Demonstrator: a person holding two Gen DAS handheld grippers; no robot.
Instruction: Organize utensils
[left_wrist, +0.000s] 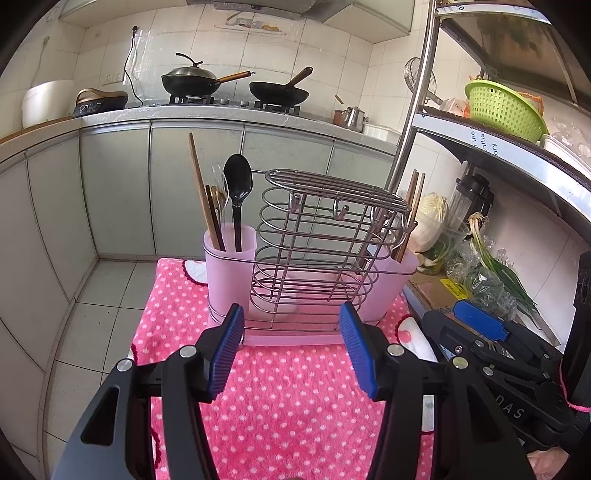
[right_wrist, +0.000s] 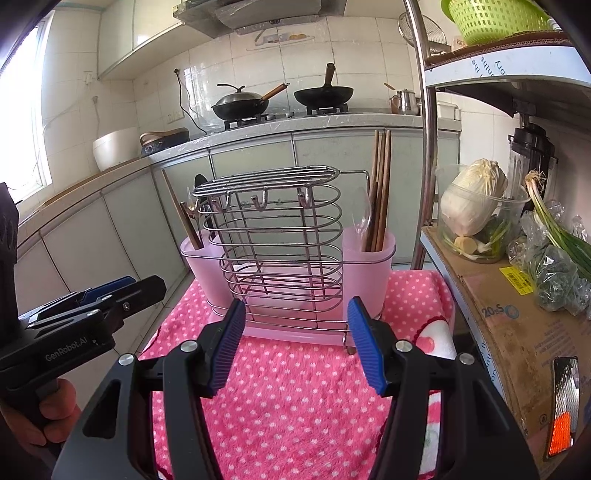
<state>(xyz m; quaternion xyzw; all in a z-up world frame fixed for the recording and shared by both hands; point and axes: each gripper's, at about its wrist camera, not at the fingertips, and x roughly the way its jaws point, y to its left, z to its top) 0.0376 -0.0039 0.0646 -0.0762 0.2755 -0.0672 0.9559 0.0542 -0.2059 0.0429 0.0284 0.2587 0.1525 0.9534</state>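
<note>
A wire utensil rack (left_wrist: 314, 251) with two pink cups stands on a pink dotted towel (left_wrist: 280, 398). The left cup (left_wrist: 229, 266) holds a black spoon (left_wrist: 237, 184), a wooden stick and metal utensils. The right cup (left_wrist: 391, 280) holds brown chopsticks (left_wrist: 412, 210). In the right wrist view the rack (right_wrist: 284, 251) shows chopsticks (right_wrist: 380, 192) and a clear spoon (right_wrist: 362, 218) in the right cup. My left gripper (left_wrist: 291, 321) is open and empty in front of the rack. My right gripper (right_wrist: 295, 317) is open and empty too, beside it.
A steel shelf post (left_wrist: 413, 107) and shelf with a cardboard box (right_wrist: 509, 325), cabbage (right_wrist: 472, 195), greens and a green basket (left_wrist: 502, 107) stand at the right. Counter with woks (left_wrist: 192, 79) lies behind. Tiled floor is at the left.
</note>
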